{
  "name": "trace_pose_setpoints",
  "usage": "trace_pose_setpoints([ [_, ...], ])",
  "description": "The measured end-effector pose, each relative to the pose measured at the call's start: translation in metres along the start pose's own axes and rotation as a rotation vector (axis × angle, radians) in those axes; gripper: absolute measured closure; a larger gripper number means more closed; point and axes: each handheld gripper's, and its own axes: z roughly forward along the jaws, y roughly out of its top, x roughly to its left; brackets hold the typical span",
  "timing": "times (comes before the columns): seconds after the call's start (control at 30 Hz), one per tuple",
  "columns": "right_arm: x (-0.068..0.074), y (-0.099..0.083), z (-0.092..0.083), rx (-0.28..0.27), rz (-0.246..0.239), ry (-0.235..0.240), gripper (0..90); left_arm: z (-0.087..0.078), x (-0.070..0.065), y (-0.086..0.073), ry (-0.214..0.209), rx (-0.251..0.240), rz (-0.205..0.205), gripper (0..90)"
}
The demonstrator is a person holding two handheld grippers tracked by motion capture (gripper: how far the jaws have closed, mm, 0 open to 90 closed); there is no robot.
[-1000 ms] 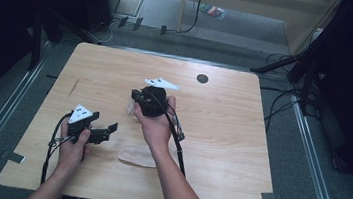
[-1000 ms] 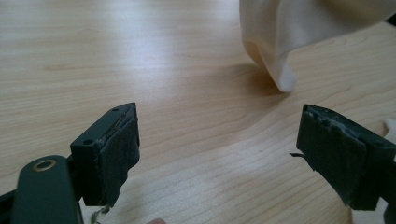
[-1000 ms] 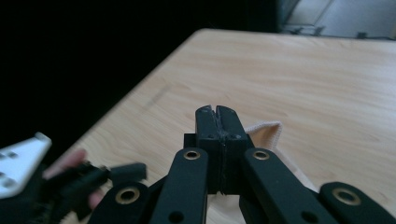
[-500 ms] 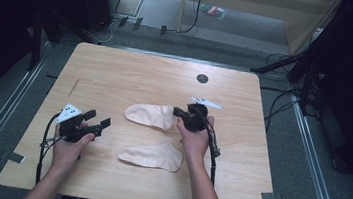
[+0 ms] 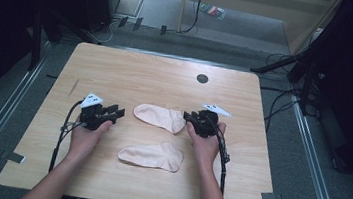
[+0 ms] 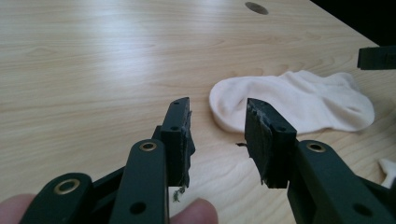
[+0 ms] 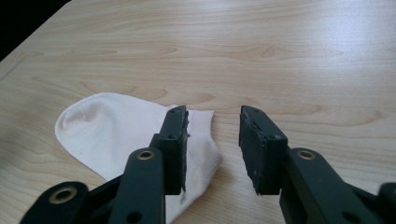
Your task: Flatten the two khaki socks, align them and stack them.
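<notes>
On the bench, middle: two pale socks lie flat, well apart from each other.
Upper sock (image 5: 158,117): between the two grippers, its cuff end just beside the right gripper, its toe end pointing toward the left gripper.
Lower sock (image 5: 152,155): nearer the person, between the two forearms, touched by neither gripper.
Right gripper (image 5: 188,117): its fingers stand apart with nothing clamped; in the right gripper view one finger (image 7: 173,140) stands over the cuff end of the upper sock and the other over bare wood.
Left gripper (image 5: 119,112): its fingers stand apart with nothing between them; in the left gripper view the toe of the upper sock lies just beyond them.
Change, right side: a second ago this gripper was raised over the middle of the bench with a bunched sock in it; that sock now lies spread out, and the fingers have just been opening.
Change, left side: the fingers have just been closing on nothing.
Bench (image 5: 132,77): light wood, with a small dark round hole (image 5: 202,78) near the far edge.
Writing: none readable on socks, grippers or bench.
</notes>
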Motion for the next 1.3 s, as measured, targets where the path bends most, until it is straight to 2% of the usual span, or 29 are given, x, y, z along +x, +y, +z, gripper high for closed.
trace_pose_setpoints([
  [0.1,0.003,-0.002,0.001,0.016,0.019,-0.008,60.3,0.016,-0.001,0.008,0.011,0.033,-0.006,60.2],
  [0.17,0.004,-0.005,0.005,0.035,0.021,-0.035,59.0,0.026,-0.002,0.012,0.026,0.059,-0.006,59.8],
  [0.27,0.005,-0.008,0.009,0.050,0.039,-0.025,58.9,0.042,-0.003,0.015,0.041,0.117,-0.013,59.5],
  [0.33,0.006,-0.010,0.012,0.057,0.029,-0.019,59.9,0.049,-0.004,0.015,0.048,0.142,-0.008,60.7],
  [0.4,0.008,-0.011,0.013,0.058,0.014,-0.021,63.9,0.054,-0.009,0.014,0.063,0.171,0.009,64.1],
  [0.47,0.009,-0.012,0.015,0.061,0.000,-0.026,69.0,0.056,-0.012,0.013,0.080,0.178,0.032,66.1],
  [0.53,0.009,-0.013,0.017,0.070,-0.013,-0.030,78.6,0.057,-0.015,0.013,0.102,0.193,0.050,68.9],
  [0.6,0.009,-0.014,0.018,0.082,-0.028,-0.033,85.5,0.056,-0.018,0.013,0.119,0.194,0.072,76.9],
  [0.63,0.009,-0.015,0.018,0.086,-0.031,-0.032,87.2,0.056,-0.018,0.013,0.119,0.198,0.081,80.9],
  [0.67,0.010,-0.015,0.017,0.087,-0.040,-0.029,87.8,0.055,-0.018,0.013,0.087,0.205,0.081,84.1],
  [0.77,0.011,-0.015,0.015,0.078,-0.047,-0.023,88.8,0.053,-0.018,0.012,0.052,0.221,0.106,90.0],
  [0.83,0.012,-0.014,0.013,0.064,-0.059,-0.028,89.1,0.048,-0.018,0.012,0.040,0.216,0.119,90.0],
  [1.0,0.013,-0.010,0.005,0.033,-0.061,-0.013,89.3,0.030,-0.021,0.012,0.027,0.145,0.133,90.0],
  [1.2,0.015,-0.006,-0.013,0.007,-0.077,0.008,89.8,0.006,-0.020,0.009,0.014,0.079,0.122,90.0],
  [1.3,0.017,-0.007,-0.025,-0.013,-0.078,0.006,90.0,-0.005,-0.020,0.007,-0.035,0.076,0.105,90.0],
])
